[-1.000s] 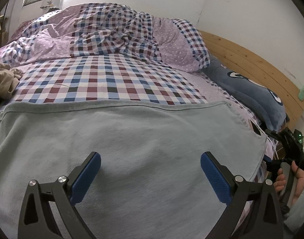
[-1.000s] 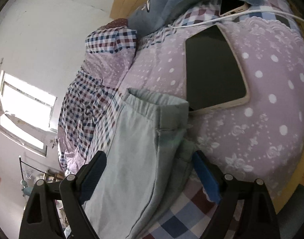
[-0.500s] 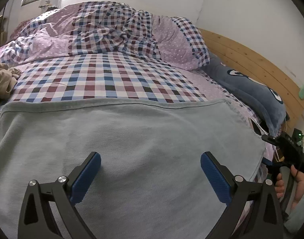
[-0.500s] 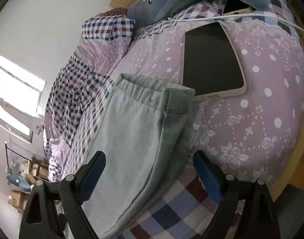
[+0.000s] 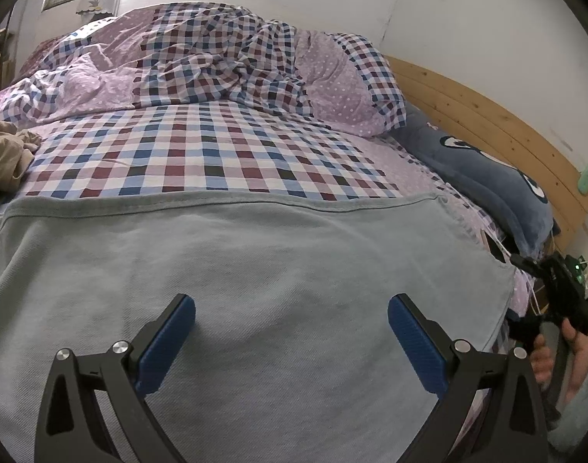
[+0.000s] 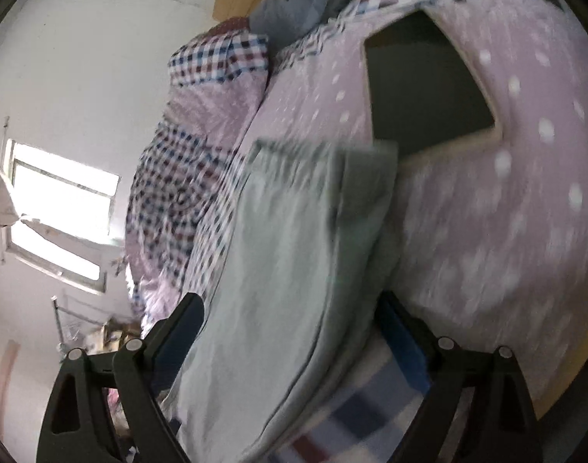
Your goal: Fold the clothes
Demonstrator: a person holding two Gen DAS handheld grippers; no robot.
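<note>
**Grey trousers flat on the bed, both claws spread above them**

The pale grey trousers (image 5: 255, 289) lie spread flat across the checked bedsheet (image 5: 201, 158), waistband end toward the wooden headboard (image 5: 487, 115). The left claw (image 5: 292, 341) hangs just over the middle of the cloth, jaws wide apart, pinching nothing. The right claw (image 6: 292, 339), also wide open, sits at the waistband end with the folded edge of the trousers (image 6: 294, 254) running between its fingers; that view is blurred, so contact is unclear. A dark tablet (image 6: 425, 88) lies just beyond the waistband, a blue pillow (image 5: 487, 177) along the headboard.
</note>
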